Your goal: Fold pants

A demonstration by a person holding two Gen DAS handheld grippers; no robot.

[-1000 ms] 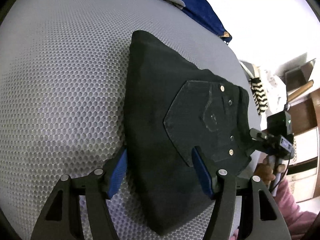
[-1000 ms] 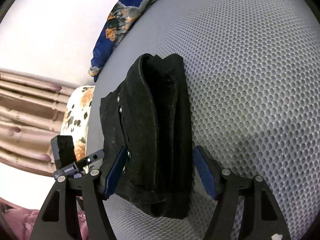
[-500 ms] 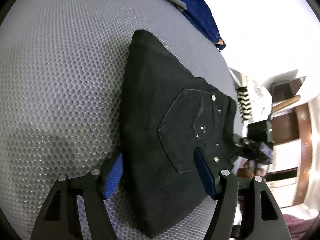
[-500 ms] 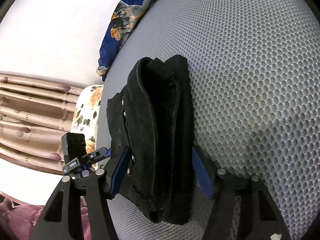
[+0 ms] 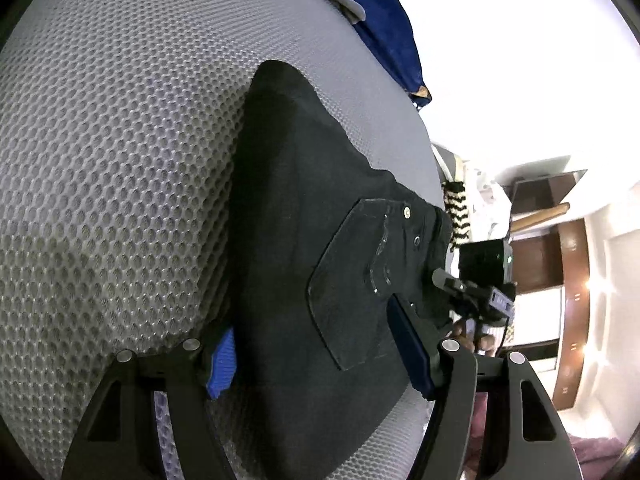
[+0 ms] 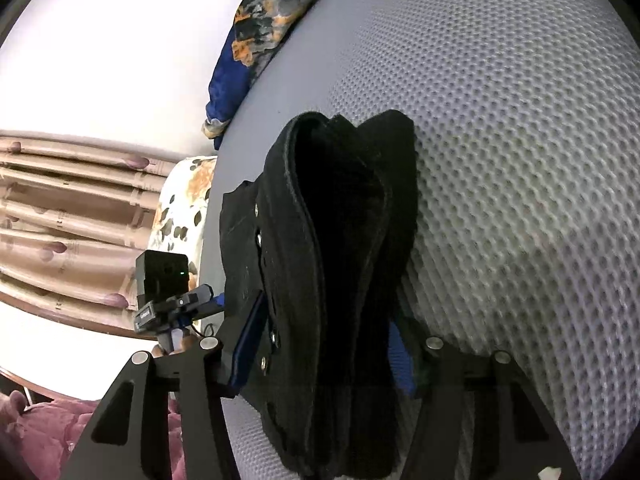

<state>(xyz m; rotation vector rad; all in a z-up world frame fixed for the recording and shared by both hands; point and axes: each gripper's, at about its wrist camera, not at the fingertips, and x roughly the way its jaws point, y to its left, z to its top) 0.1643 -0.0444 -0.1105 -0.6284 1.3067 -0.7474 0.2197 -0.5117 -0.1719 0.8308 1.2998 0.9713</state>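
Folded black pants (image 6: 340,264) sit as a thick, multi-layer bundle on the grey honeycomb-mesh mattress (image 6: 520,160), wedged between the jaws of both claws. Right gripper (image 6: 322,350) is closing on the stack's end, pads w/ cloth between them; left gripper (image 5: 316,362) straddles the bundle from the opp. side, one pad under its edge, the other on the riveted back pocket (image 5: 360,284). Whether it's clamped can't be told. Best approach, prob.: squeeze evenly thru all layers so none slips. Heavy matte denim-like fabric; patterned blue cloth (image 6: 260,40) lies well beyond the fingertips.
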